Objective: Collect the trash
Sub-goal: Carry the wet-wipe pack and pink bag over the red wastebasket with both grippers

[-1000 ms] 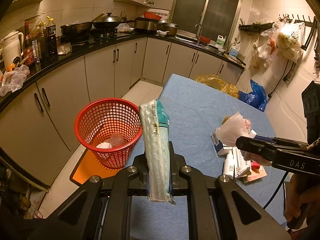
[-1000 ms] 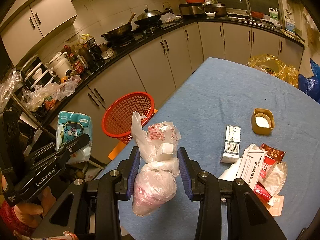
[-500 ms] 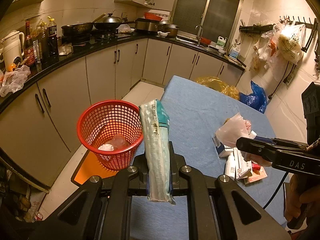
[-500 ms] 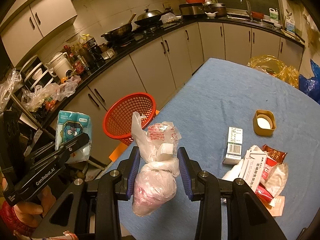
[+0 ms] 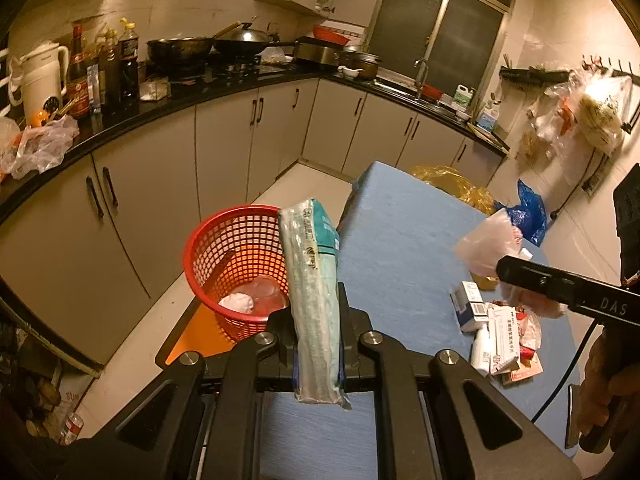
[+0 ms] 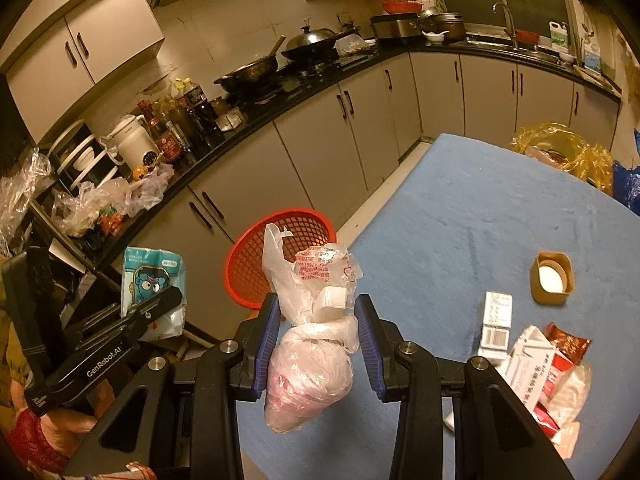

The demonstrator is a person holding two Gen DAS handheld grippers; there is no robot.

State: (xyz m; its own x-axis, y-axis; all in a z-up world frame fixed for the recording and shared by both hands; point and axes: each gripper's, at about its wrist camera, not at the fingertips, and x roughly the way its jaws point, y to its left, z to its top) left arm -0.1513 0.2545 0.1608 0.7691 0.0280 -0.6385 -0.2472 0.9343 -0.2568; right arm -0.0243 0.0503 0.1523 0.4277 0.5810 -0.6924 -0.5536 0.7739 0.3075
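The left gripper (image 5: 316, 344) pinches a teal packet (image 5: 310, 280) upright between its fingers, and the right gripper (image 6: 316, 344) squeezes a knotted plastic bag (image 6: 312, 344) between its blue pads (image 6: 266, 344). Both loads hang in the air near the table (image 6: 460, 208) edge, with the red basket (image 5: 236, 264) on the floor just beside that edge, lower and further off (it already holds a white wad and what looks like a clear lid, though the mesh blurs them).

The main risk is an early drop: neither piece looks to be over the rim, so letting go now would likely land it on the floor. The 2 grippers are also close and could bump over the narrow opening. More litter (image 6: 536, 364) waits on the table.
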